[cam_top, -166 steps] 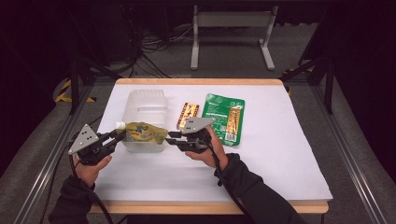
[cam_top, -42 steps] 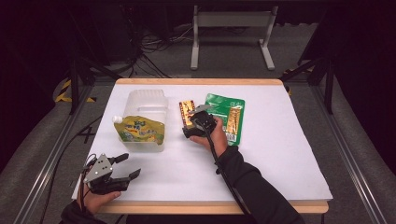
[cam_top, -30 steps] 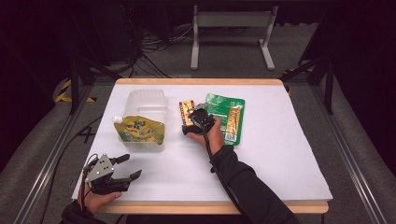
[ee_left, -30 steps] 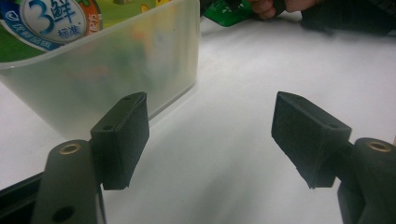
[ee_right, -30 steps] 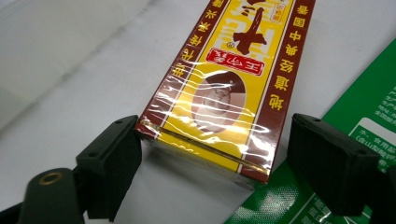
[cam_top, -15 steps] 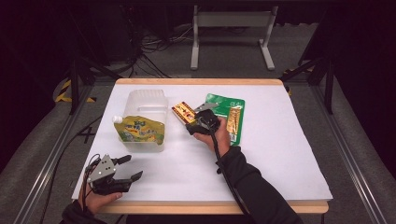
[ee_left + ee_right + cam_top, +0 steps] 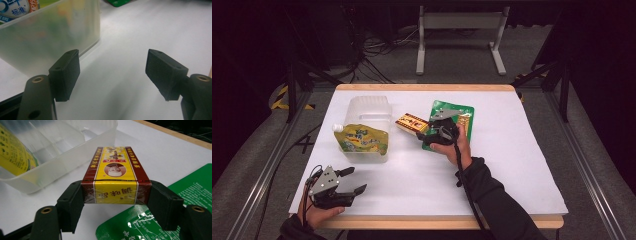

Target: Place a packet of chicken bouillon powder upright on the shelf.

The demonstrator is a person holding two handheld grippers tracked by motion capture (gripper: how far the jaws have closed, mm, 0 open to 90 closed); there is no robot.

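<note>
Right tongs (image 7: 116, 205) pinch a yellow-and-maroon box (image 7: 115, 173) by its near end, lifted just beside the clear bin (image 7: 368, 111). Left tongs (image 7: 349, 181) rest spread and empty near the counter (image 7: 522, 150) edge, well apart.

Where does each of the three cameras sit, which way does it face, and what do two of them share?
High view: above the table's near edge, looking forward and down; both forearms and hands show.
Left claw view: on the left claw, facing the clear tub; its open jaws show.
Right claw view: on the right claw, facing the yellow box it grips.
Shared: both claw views show the tub and white table.
</note>
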